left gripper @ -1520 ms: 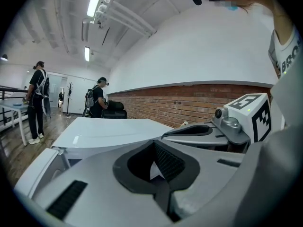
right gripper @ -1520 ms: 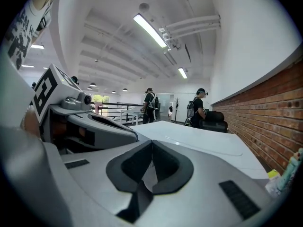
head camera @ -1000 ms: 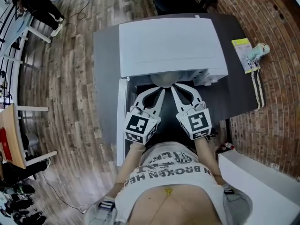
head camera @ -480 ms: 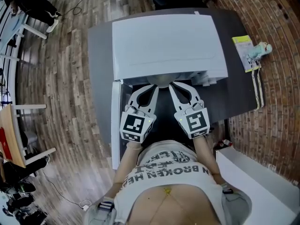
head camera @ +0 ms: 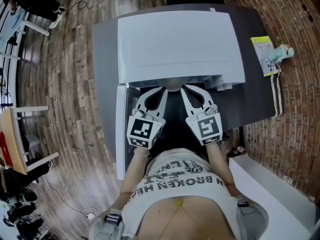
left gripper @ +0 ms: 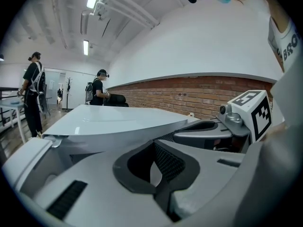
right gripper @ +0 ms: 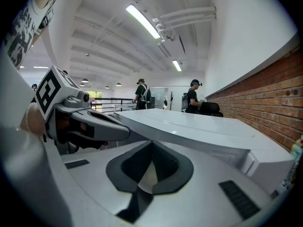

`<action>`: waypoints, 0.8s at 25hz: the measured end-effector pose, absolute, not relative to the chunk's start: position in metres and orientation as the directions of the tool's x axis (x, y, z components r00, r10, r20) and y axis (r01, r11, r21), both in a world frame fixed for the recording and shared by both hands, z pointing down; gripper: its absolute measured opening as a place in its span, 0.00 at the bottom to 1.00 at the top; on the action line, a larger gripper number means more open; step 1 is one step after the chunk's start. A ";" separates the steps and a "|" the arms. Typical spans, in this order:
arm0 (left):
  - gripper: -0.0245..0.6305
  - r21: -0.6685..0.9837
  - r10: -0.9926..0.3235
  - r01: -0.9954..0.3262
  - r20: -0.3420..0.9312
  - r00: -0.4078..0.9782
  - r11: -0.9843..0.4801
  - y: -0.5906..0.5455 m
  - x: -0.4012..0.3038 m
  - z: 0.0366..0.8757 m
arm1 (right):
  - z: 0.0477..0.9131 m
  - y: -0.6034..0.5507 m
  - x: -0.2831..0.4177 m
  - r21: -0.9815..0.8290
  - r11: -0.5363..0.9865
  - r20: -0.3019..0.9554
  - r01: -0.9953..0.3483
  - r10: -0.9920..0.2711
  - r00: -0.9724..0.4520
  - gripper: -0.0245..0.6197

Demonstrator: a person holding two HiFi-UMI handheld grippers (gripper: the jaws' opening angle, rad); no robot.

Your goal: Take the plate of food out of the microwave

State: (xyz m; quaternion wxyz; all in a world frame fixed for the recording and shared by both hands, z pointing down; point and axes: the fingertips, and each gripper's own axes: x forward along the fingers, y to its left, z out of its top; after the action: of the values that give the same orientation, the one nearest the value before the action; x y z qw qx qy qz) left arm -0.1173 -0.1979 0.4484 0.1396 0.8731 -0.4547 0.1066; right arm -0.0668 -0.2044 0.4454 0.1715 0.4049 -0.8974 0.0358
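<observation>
At the open mouth of the white boxy microwave point(head camera: 180, 39), we see the pale round plate point(head camera: 172, 85) (only its near rim shows), left gripper point(head camera: 163, 90) and right gripper point(head camera: 183, 88) each clamped on it.

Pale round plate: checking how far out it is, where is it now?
In the head view, the pale round plate is at the white microwave's open front, between the left gripper and right gripper tips.

Open workspace, brick wall point(right gripper: 265, 98), ceiling strip lights point(right gripper: 144, 21)
</observation>
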 end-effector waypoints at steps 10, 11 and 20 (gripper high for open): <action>0.05 0.141 -0.751 -0.833 0.373 0.546 -0.535 -0.202 -0.121 0.477 | 0.467 -0.209 -0.063 0.047 0.672 0.375 -0.739 -0.698 -0.610 0.05; 0.05 0.142 -0.749 -0.835 0.380 0.543 -0.532 -0.203 -0.121 0.480 | 0.470 -0.210 -0.063 0.041 0.672 0.381 -0.740 -0.695 -0.610 0.05; 0.05 0.155 -0.726 -0.847 0.452 0.518 -0.508 -0.207 -0.126 0.515 | 0.502 -0.215 -0.058 0.011 0.667 0.442 -0.745 -0.671 -0.595 0.05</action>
State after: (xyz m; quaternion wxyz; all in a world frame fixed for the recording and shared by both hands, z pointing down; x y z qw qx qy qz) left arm -0.1260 -0.2068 0.5155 0.1816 0.8520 -0.4618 0.1669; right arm -0.0584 -0.2151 0.5025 0.2096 0.3984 -0.8887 0.0877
